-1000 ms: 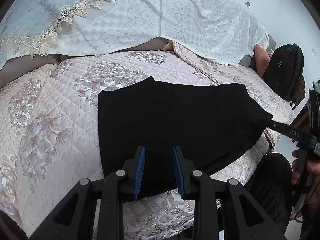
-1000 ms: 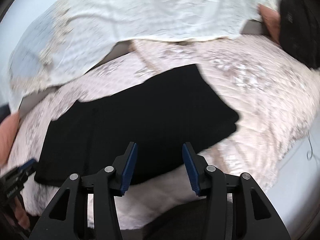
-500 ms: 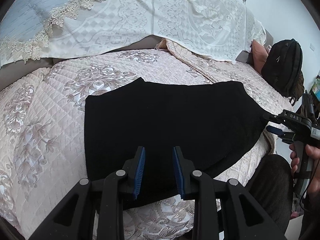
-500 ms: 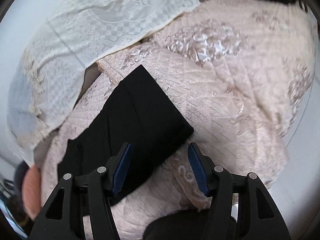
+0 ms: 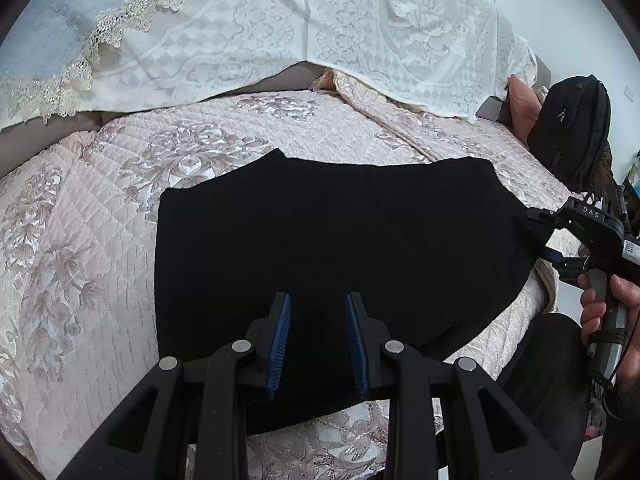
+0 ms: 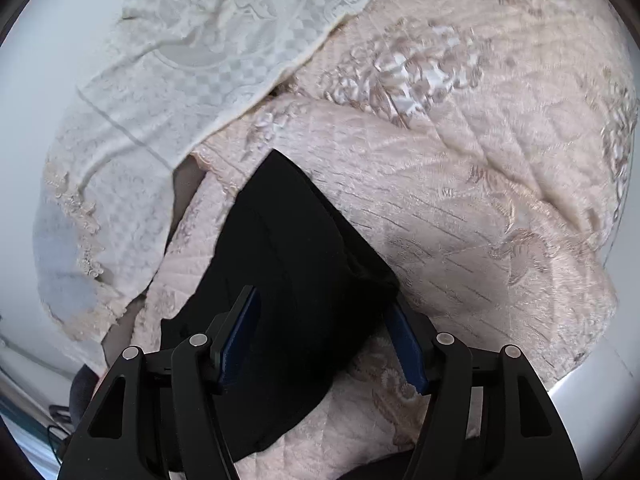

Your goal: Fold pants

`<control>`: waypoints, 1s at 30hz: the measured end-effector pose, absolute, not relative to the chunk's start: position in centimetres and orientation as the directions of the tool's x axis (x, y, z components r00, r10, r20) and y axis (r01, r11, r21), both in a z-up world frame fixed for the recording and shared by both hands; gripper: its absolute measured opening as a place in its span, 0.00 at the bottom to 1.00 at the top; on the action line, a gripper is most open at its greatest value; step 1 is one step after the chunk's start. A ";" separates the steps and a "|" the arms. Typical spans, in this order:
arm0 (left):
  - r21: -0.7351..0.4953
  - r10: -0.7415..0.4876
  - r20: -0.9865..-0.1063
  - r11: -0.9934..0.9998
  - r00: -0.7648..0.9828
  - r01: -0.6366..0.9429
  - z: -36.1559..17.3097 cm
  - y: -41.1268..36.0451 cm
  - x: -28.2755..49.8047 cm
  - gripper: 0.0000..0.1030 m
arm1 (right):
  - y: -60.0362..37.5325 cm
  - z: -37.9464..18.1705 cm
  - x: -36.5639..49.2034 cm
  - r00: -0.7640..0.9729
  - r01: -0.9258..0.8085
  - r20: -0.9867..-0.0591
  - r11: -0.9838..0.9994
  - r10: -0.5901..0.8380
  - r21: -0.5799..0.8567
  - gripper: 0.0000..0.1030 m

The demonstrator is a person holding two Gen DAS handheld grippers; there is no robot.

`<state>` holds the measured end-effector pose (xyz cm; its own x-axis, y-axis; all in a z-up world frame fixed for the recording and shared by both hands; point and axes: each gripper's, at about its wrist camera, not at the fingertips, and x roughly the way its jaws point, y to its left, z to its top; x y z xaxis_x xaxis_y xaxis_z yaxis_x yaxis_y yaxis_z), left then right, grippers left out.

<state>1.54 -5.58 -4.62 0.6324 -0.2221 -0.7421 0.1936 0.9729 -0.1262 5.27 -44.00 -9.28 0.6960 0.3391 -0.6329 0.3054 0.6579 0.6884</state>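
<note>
The black pants [image 5: 328, 240] lie folded flat on the pink quilted bedspread [image 5: 80, 240]. My left gripper [image 5: 317, 298] hovers over their near edge, open, with nothing between its blue pads [image 5: 280, 340]. In the left wrist view, my right gripper [image 5: 538, 234] is at the right-hand corner of the pants, held by a person's hand [image 5: 616, 304]. In the right wrist view, the right gripper [image 6: 320, 298] straddles that corner of the pants [image 6: 288, 248]. Its jaws are opening, the fabric lies between them, and the pads do not press on it.
A cream lace cover [image 5: 280, 32] drapes over the head of the bed. A black backpack [image 5: 572, 132] and an orange pillow [image 5: 522, 108] sit at the far right. The bed's edge and the person's dark-clad leg [image 5: 540, 360] are at the lower right.
The right gripper has rolled, come in over the pants' corner and spread its jaws wider. The left gripper has kept its opening and barely shifted.
</note>
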 end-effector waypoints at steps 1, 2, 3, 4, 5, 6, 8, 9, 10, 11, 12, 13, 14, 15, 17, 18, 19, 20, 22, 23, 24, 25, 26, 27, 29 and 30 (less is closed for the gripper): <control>-0.125 -0.217 -0.746 0.974 0.629 0.188 -4.8 -5.5 1.7 0.30 | -44.1 -9.1 5.5 0.700 0.307 -0.631 0.656 0.334 0.689 0.62; -0.123 -0.213 -0.750 0.975 0.626 0.184 -4.9 -5.5 1.8 0.30 | -44.2 -9.0 5.8 0.697 0.311 -0.637 0.662 0.329 0.682 0.62; -0.121 -0.210 -0.753 0.976 0.624 0.181 -5.0 -5.5 1.9 0.30 | -44.1 -8.9 6.0 0.692 0.317 -0.646 0.668 0.323 0.673 0.62; -0.120 -0.206 -0.755 0.977 0.623 0.178 -5.1 -5.5 2.0 0.30 | -43.8 -8.6 6.0 0.695 0.315 -0.645 0.672 0.318 0.670 0.60; -0.119 -0.204 -0.756 0.977 0.622 0.175 -5.1 -5.4 2.0 0.30 | -43.6 -8.4 5.9 0.701 0.304 -0.638 0.676 0.319 0.671 0.56; -0.120 -0.202 -0.757 0.978 0.622 0.172 -5.2 -5.3 2.1 0.30 | -43.3 -8.1 5.9 0.709 0.283 -0.626 0.681 0.326 0.675 0.50; -0.120 -0.198 -0.758 0.979 0.621 0.166 -5.3 -5.2 2.1 0.30 | -42.8 -7.9 5.9 0.715 0.266 -0.617 0.688 0.328 0.675 0.48; -0.122 -0.199 -0.760 0.979 0.618 0.165 -5.4 -5.1 2.2 0.30 | -42.7 -8.2 6.2 0.708 0.271 -0.628 0.697 0.323 0.664 0.46; -0.122 -0.198 -0.762 0.979 0.616 0.164 -5.5 -5.1 2.3 0.30 | -42.6 -8.6 6.6 0.698 0.278 -0.640 0.701 0.321 0.656 0.43; -0.122 -0.197 -0.764 0.979 0.615 0.163 -5.6 -5.0 2.3 0.30 | -42.7 -9.1 7.1 0.686 0.292 -0.650 0.694 0.327 0.658 0.35; -0.122 -0.197 -0.764 0.979 0.614 0.162 -5.6 -5.0 2.3 0.30 | -43.0 -9.3 7.4 0.679 0.304 -0.653 0.682 0.335 0.666 0.30; -0.123 -0.197 -0.764 0.979 0.615 0.160 -5.6 -4.9 2.2 0.30 | -43.1 -9.1 7.6 0.684 0.298 -0.652 0.690 0.327 0.659 0.28; -0.125 -0.197 -0.763 0.979 0.616 0.158 -5.6 -4.8 2.2 0.30 | -43.0 -8.8 7.7 0.685 0.292 -0.653 0.701 0.322 0.651 0.24; -0.125 -0.195 -0.762 0.980 0.617 0.156 -5.6 -4.7 2.1 0.30 | -42.8 -8.5 7.7 0.688 0.284 -0.654 0.712 0.315 0.642 0.22; -0.127 -0.193 -0.762 0.980 0.618 0.151 -5.6 -4.5 2.1 0.30 | -42.2 -7.6 7.5 0.702 0.257 -0.641 0.729 0.310 0.634 0.21; -0.128 -0.192 -0.762 0.981 0.618 0.148 -5.6 -4.4 2.1 0.30 | -42.0 -7.2 7.3 0.708 0.246 -0.634 0.735 0.309 0.633 0.20; -0.128 -0.191 -0.763 0.981 0.618 0.144 -5.7 -4.2 2.1 0.30 | -41.8 -6.7 7.2 0.715 0.231 -0.624 0.737 0.314 0.635 0.20; -0.129 -0.190 -0.763 0.981 0.618 0.142 -5.7 -4.1 2.0 0.30 | -41.6 -6.4 7.2 0.720 0.221 -0.618 0.739 0.317 0.637 0.20; -0.130 -0.187 -0.761 0.982 0.621 0.137 -5.6 -3.9 1.9 0.30 | -41.0 -5.3 7.1 0.732 0.188 -0.600 0.751 0.323 0.633 0.19; -0.131 -0.186 -0.760 0.982 0.623 0.134 -5.6 -3.7 1.9 0.30 | -40.7 -4.8 7.1 0.736 0.171 -0.592 0.755 0.329 0.633 0.19; -0.132 -0.185 -0.759 0.983 0.625 0.130 -5.5 -3.5 1.8 0.30 | -40.3 -4.3 7.1 0.740 0.153 -0.583 0.759 0.337 0.633 0.19; -0.134 -0.183 -0.757 0.983 0.627 0.125 -5.5 -3.3 1.7 0.30 | -39.8 -3.7 7.1 0.743 0.128 -0.572 0.765 0.347 0.631 0.19; -0.136 -0.182 -0.756 0.983 0.629 0.120 -5.5 -3.0 1.6 0.30 | -39.4 -3.3 7.2 0.745 0.113 -0.566 0.769 0.353 0.629 0.19; -0.139 -0.180 -0.755 0.984 0.630 0.115 -5.5 -2.7 1.5 0.30 | -38.7 -2.6 7.2 0.747 0.086 -0.556 0.776 0.365 0.625 0.19; -0.145 -0.175 -0.753 0.984 0.634 0.100 -5.5 -2.1 1.3 0.30 | -37.3 -1.5 7.3 0.748 0.039 -0.542 0.790 0.384 0.613 0.19; -0.149 -0.173 -0.753 0.985 0.635 0.092 -5.5 -1.8 1.2 0.30 | -36.6 -1.0 7.3 0.746 0.015 -0.536 0.796 0.394 0.605 0.19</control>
